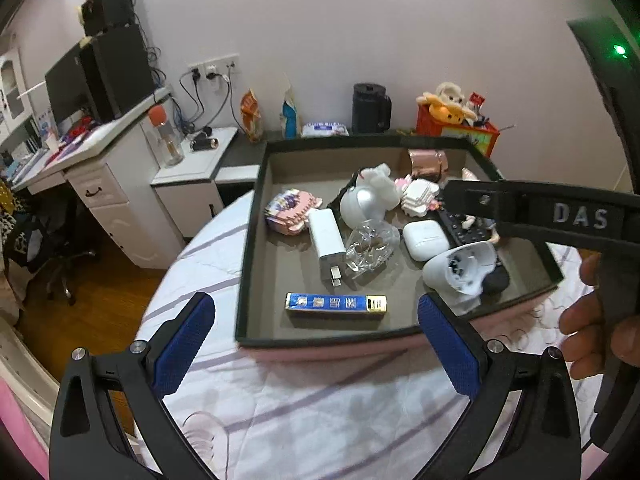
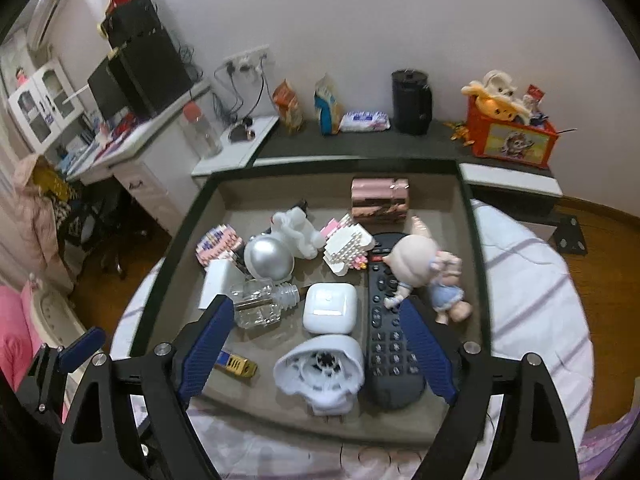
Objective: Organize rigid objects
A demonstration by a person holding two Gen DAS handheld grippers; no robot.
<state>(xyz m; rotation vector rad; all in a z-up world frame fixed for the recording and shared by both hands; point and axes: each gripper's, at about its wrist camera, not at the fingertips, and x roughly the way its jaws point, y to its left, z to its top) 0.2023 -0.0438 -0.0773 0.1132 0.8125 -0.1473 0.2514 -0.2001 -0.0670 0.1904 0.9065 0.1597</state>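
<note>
Both tools hang empty over a filled tray on the bed.

The left tool and right tool stand wide, gripping nothing. The rigid things, among them a blue-and-gold flat bar, a white rounded earbud case and a black remote control, lie inside the dark-rimmed shallow tray, gathered there probably so they stay together.

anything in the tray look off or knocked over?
Yes. The glass bottle lies on its side with no cap, neck towards the earbud case. The doll sprawls across the remote. Nothing looks spilled or broken.
</note>
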